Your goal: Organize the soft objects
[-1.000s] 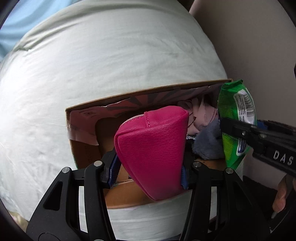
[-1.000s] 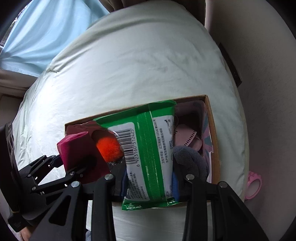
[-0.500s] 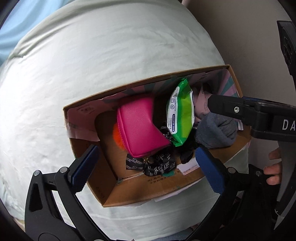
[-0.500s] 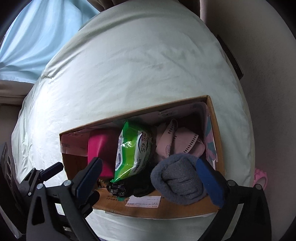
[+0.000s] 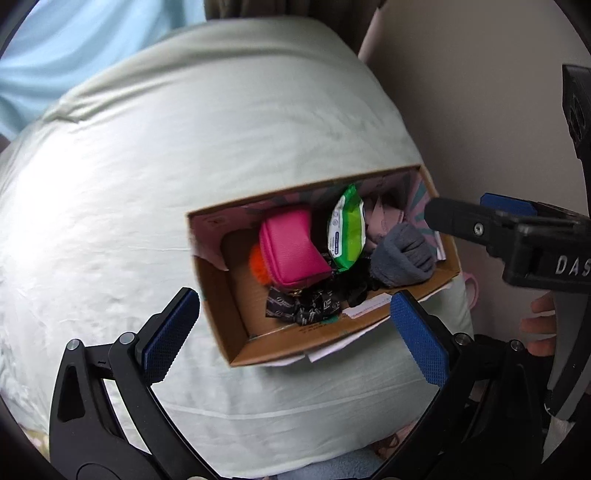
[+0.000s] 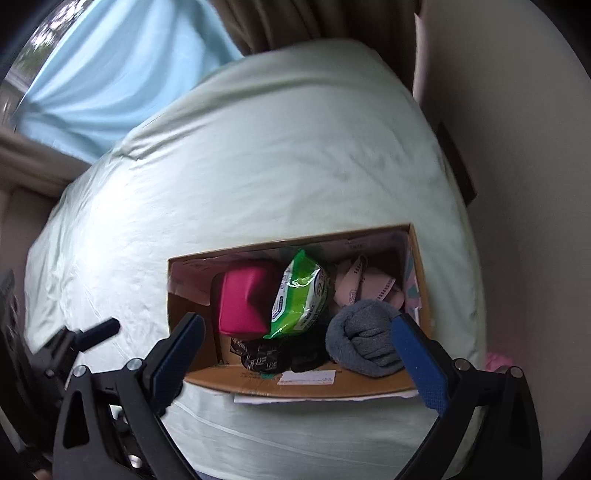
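Pale mint-green bedding (image 5: 229,155) covers a plump, softly wrinkled bed that fills most of both wrist views, with a seam line running across its near edge. Behind the bed hangs a light blue curtain (image 6: 110,70) next to a brownish drape (image 6: 314,22), and a plain beige wall (image 5: 480,92) rises along the right side. A small dark rectangular plate (image 6: 456,164) sits on that wall in the right wrist view, and something pink (image 6: 496,360) shows low between bed and wall; what it is cannot be told.

On the bedding near the wall-side edge rests an open brown cardboard box (image 5: 236,325) with patterned pink flaps folded inward. Inside it lie a bright pink zippered pouch (image 5: 291,247) with an orange fluffy pompom (image 5: 257,264) beside it, a green plastic pack of wipes (image 5: 347,232) leaning upright against the pouch, pale pink face masks (image 6: 364,286) toward the far wall-side corner, a rolled grey knitted sock (image 5: 402,258), and a black patterned ribbon bundle (image 5: 303,304) at the near wall. A white paper label (image 6: 306,377) is on the box's near side.

The left claw (image 5: 291,332) hangs above the box with its blue-padded fingers spread wide and nothing between them. The right claw (image 6: 295,354) is likewise wide apart and empty above the box, also reaching into the left wrist view from the right, where a person's fingers (image 5: 541,325) grip its handle.
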Action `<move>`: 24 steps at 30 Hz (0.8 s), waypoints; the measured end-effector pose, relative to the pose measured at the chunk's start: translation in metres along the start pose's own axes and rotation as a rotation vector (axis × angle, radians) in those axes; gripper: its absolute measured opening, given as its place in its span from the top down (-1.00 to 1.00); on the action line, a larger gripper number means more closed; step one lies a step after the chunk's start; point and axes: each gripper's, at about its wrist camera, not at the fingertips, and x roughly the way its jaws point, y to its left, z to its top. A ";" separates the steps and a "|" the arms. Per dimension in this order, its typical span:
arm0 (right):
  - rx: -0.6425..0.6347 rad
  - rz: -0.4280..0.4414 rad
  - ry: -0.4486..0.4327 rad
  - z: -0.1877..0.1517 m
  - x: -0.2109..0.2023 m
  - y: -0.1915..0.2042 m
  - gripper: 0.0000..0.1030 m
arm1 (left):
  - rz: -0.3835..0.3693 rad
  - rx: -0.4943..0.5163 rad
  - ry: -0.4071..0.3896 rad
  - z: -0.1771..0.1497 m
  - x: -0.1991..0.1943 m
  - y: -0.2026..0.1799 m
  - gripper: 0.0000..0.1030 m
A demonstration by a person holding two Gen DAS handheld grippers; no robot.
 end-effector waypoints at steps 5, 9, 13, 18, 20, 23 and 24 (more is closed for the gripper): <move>-0.131 -0.024 -0.135 -0.014 -0.063 0.047 -0.96 | 0.033 -0.064 -0.166 -0.022 -0.083 0.031 -0.99; -0.184 -0.022 -0.264 -0.030 -0.111 0.080 -0.96 | 0.046 -0.146 -0.321 -0.043 -0.148 0.060 -0.99; -0.219 0.039 -0.377 -0.053 -0.155 0.114 -0.96 | 0.096 -0.172 -0.467 -0.068 -0.207 0.078 -0.99; -0.252 0.010 -0.491 -0.079 -0.201 0.154 -0.96 | 0.140 -0.189 -0.632 -0.102 -0.272 0.091 -0.99; -0.254 -0.012 -0.533 -0.092 -0.218 0.169 -0.96 | 0.163 -0.193 -0.678 -0.116 -0.294 0.097 -0.99; -0.249 -0.023 -0.577 -0.106 -0.237 0.184 -0.96 | 0.200 -0.187 -0.724 -0.133 -0.315 0.101 -0.99; -0.247 -0.034 -0.589 -0.110 -0.241 0.189 -0.96 | 0.208 -0.185 -0.736 -0.137 -0.321 0.102 -0.99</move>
